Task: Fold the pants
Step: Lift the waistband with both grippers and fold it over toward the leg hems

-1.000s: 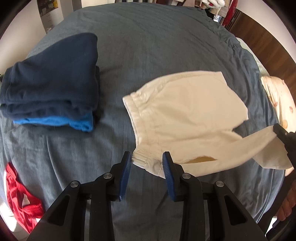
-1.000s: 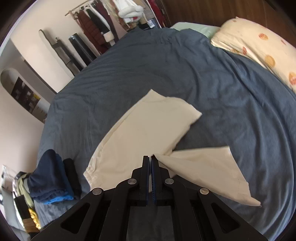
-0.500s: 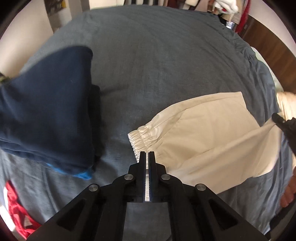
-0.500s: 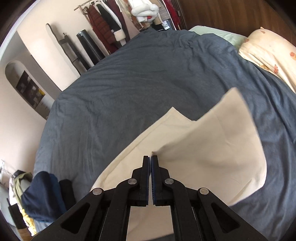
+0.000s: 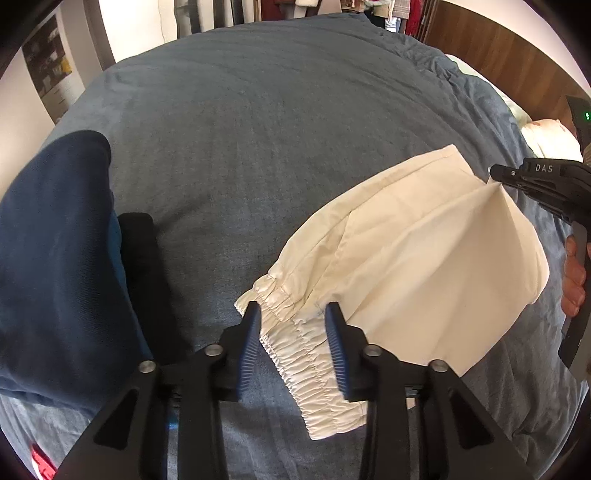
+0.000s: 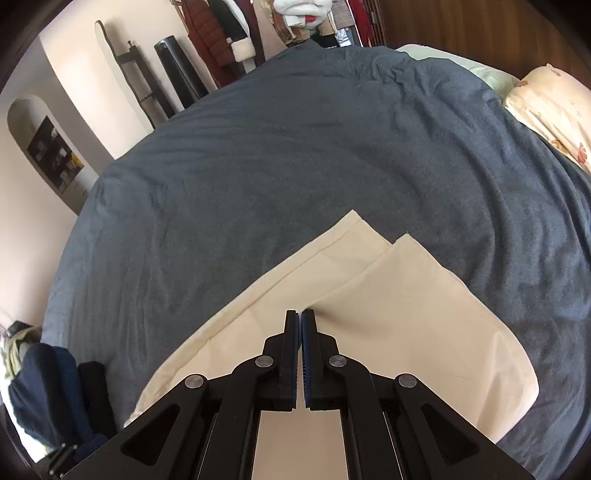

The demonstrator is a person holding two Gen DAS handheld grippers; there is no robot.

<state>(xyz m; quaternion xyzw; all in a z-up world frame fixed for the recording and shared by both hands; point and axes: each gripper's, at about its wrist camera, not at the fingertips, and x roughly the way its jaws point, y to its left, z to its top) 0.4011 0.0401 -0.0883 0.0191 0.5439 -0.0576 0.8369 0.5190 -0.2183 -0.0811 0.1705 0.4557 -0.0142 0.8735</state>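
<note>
I am working in a bedroom of a home: a wide bed (image 6: pixel 332 155) under a grey-blue duvet fills both views, with a flower-print pillow (image 6: pixel 550 107) at its head against a dark wood wall (image 6: pixel 480 29). Beyond the bed's far edge I see coats and clothes on a rail (image 6: pixel 236 33), and folded dark-blue garments (image 5: pixel 55 258) sit stacked on the duvet.
</note>
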